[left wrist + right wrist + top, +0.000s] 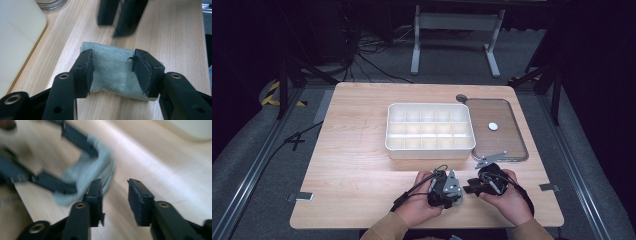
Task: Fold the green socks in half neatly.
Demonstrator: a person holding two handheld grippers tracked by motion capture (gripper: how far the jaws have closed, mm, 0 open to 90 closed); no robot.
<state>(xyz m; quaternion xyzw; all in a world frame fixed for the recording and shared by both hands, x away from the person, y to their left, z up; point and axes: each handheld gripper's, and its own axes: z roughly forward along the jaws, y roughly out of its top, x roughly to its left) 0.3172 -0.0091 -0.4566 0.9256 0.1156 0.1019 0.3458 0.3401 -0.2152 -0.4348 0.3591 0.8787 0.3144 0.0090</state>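
Cloth (pixel 117 72) sits folded flat on the wooden surface (pixel 357 150) at the near edge, with the left claw (pixel 113 72) straddling it, jaws half-wide either side and, as far as I can tell, not pinching, probably just steadying the fold. Right claw (pixel 115 200) is parted with nothing between its pads, hanging beside the cloth as if freshly let go. Farther back the white divided tray (pixel 430 150) waits with its compartments bare, likely where the bundle's headed.
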